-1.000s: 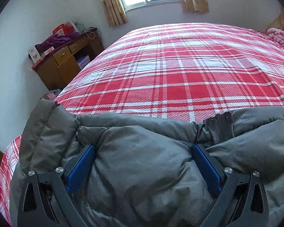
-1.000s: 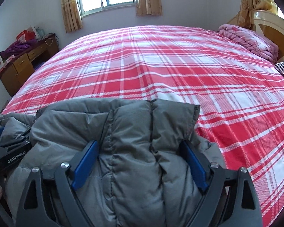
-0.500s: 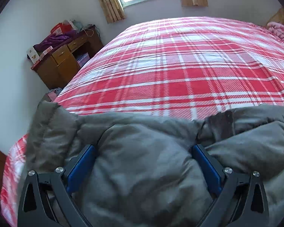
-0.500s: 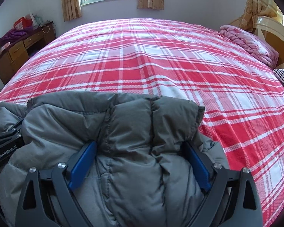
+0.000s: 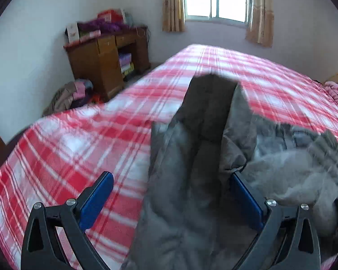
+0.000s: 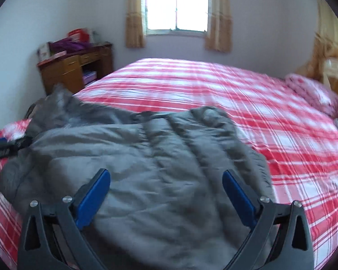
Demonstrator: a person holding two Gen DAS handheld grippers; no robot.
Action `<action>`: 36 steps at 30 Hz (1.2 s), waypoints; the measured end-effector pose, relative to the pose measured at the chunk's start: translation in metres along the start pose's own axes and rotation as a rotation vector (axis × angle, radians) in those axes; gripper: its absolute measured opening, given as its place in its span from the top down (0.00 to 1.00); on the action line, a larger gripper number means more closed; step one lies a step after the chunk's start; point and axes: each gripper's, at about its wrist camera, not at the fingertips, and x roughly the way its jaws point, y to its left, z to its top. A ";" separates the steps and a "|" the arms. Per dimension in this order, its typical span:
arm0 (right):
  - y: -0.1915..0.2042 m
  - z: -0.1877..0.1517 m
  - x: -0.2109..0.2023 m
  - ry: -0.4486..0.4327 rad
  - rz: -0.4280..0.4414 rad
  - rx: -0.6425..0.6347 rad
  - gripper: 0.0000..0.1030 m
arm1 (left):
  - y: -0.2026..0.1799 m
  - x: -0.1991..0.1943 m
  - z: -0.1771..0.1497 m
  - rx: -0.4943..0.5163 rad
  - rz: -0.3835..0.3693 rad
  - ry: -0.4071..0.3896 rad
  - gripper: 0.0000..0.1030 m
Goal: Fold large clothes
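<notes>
bed [image 6: 214, 85] carries grey jacket [image 6: 157, 157]; both jaws wide, holding nothing. fold step underway; next, regrip an edge.

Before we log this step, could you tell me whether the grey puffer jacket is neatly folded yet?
Not yet: the grey puffer jacket lies bunched on the red plaid bed, one part standing up.
</notes>
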 end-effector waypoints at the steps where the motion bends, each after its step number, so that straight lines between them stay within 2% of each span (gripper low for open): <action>1: 0.006 0.001 0.003 -0.009 0.000 -0.024 0.02 | -0.011 -0.004 0.008 0.029 -0.012 -0.026 0.01; 3: 0.010 0.007 0.013 0.014 0.012 -0.041 0.11 | -0.030 -0.012 0.021 0.084 -0.016 -0.066 0.01; 8: -0.037 0.031 0.006 -0.042 -0.086 0.077 0.08 | -0.074 -0.014 0.055 0.183 -0.005 -0.149 0.01; 9: -0.047 0.035 0.009 -0.035 -0.099 0.089 0.03 | -0.081 -0.008 0.061 0.182 0.000 -0.151 0.01; 11: -0.061 0.042 0.041 0.059 -0.143 0.065 0.00 | -0.090 0.008 0.074 0.168 0.011 -0.140 0.01; 12: -0.063 0.041 0.063 0.124 -0.150 0.024 0.02 | -0.094 0.018 0.081 0.161 0.019 -0.131 0.01; 13: -0.067 0.037 0.080 0.144 -0.159 -0.002 0.07 | -0.095 0.026 0.089 0.145 0.032 -0.127 0.01; 15: -0.078 0.031 0.102 0.165 -0.273 -0.041 0.08 | -0.091 0.034 0.097 0.098 0.023 -0.118 0.01; 18: -0.131 0.027 0.124 0.200 -0.353 0.157 0.07 | -0.079 0.044 0.101 0.021 0.027 -0.117 0.01; 19: -0.141 0.026 0.128 0.212 -0.362 0.189 0.07 | -0.075 0.048 0.096 0.015 0.033 -0.117 0.01; 22: -0.150 0.033 0.128 0.209 -0.338 0.212 0.07 | -0.071 0.064 0.080 0.058 0.101 -0.061 0.01; 25: -0.140 0.047 0.087 0.095 -0.342 0.241 0.06 | -0.065 0.076 0.056 0.088 0.196 -0.050 0.01; 27: -0.116 0.057 0.055 -0.009 -0.277 0.241 0.04 | -0.059 0.082 0.047 0.065 0.178 -0.034 0.01; 29: -0.082 0.064 0.053 -0.040 -0.172 0.164 0.02 | -0.059 0.092 0.044 0.053 0.185 0.013 0.01; 31: -0.038 0.064 0.073 0.018 -0.047 0.057 0.03 | -0.060 0.098 0.040 0.055 0.203 0.021 0.01; 32: -0.029 0.063 0.084 0.038 -0.031 0.041 0.02 | -0.061 0.101 0.038 0.061 0.204 0.027 0.01; 35: -0.011 0.051 0.140 0.202 -0.036 0.008 0.06 | -0.061 0.113 0.035 0.077 0.181 0.075 0.01; 36: -0.013 0.047 0.151 0.225 -0.044 0.016 0.05 | -0.059 0.114 0.036 0.071 0.176 0.078 0.01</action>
